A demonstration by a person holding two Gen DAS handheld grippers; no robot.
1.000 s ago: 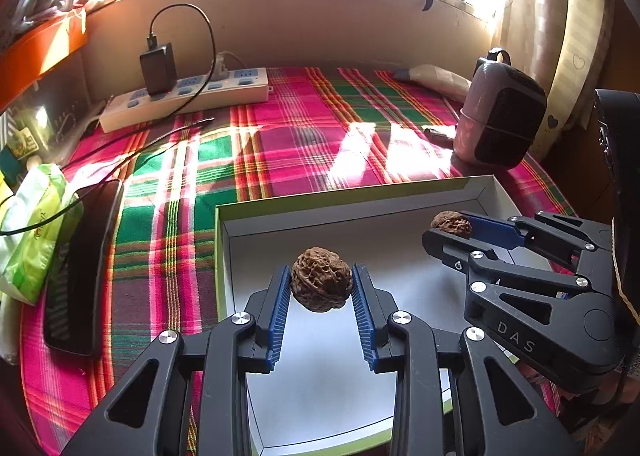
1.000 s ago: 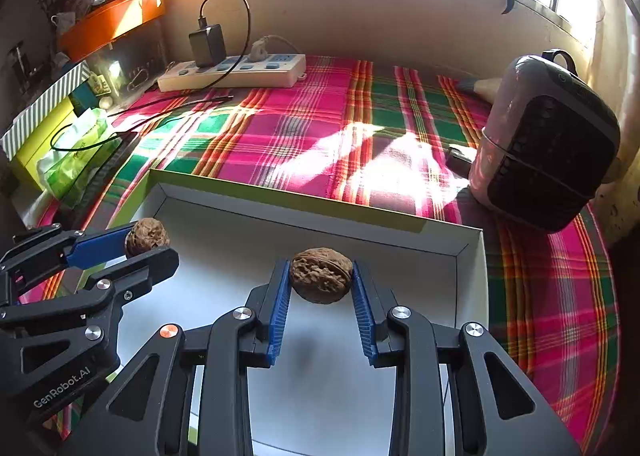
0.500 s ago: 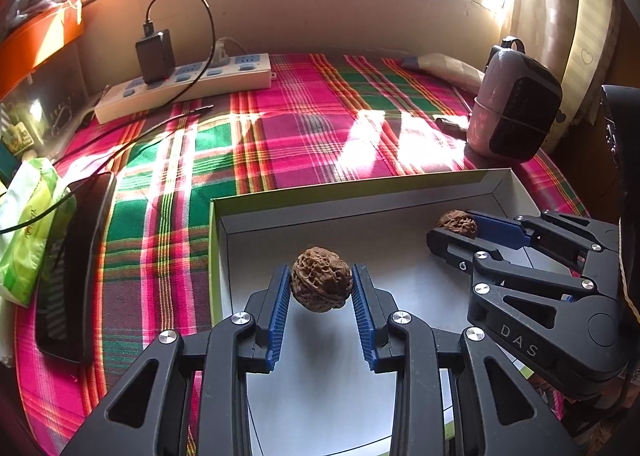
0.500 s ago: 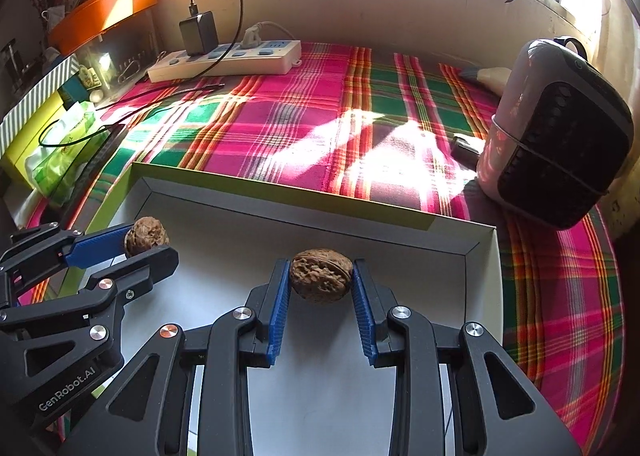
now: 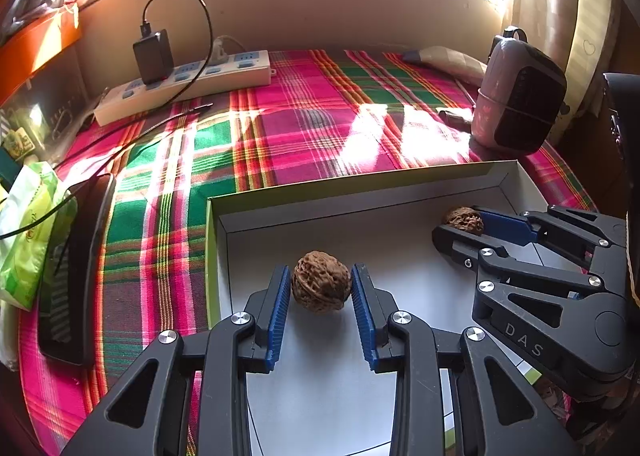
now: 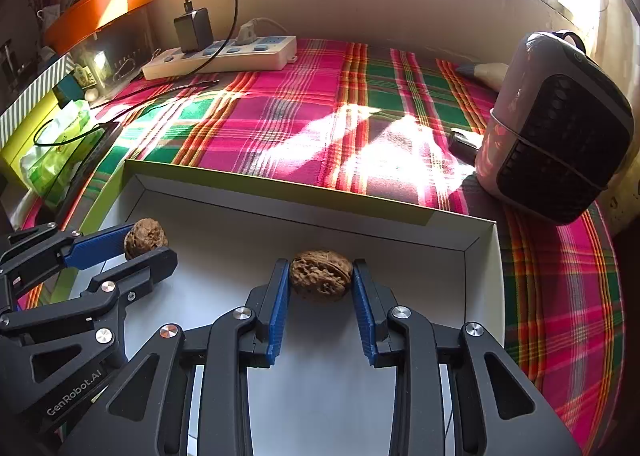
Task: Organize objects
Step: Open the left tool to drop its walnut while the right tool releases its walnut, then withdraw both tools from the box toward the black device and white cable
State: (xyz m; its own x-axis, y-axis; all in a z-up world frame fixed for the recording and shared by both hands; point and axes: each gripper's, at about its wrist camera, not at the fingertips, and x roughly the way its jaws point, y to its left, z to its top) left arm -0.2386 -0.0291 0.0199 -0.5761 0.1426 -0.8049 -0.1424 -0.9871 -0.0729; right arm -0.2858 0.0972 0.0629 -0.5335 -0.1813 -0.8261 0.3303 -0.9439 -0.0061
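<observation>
Walnuts are in both your tools now: your left gripper (image 5: 321, 288) is clamped on the rounder walnut (image 5: 320, 281), and your right gripper (image 6: 321, 282) is clamped on the flatter walnut (image 6: 321, 275). Both nuts hang over the white floor of the shallow box (image 5: 360, 198), just ahead of your fingertips. I judge the carrying is nearly finished and the setting down and releasing is left.

Whether the nuts already touch the box floor, I cannot tell. The near edge of the box is hidden under your tools. No other loose walnut shows on the plaid cloth (image 6: 304, 124) ahead, so how many remain is unclear.
</observation>
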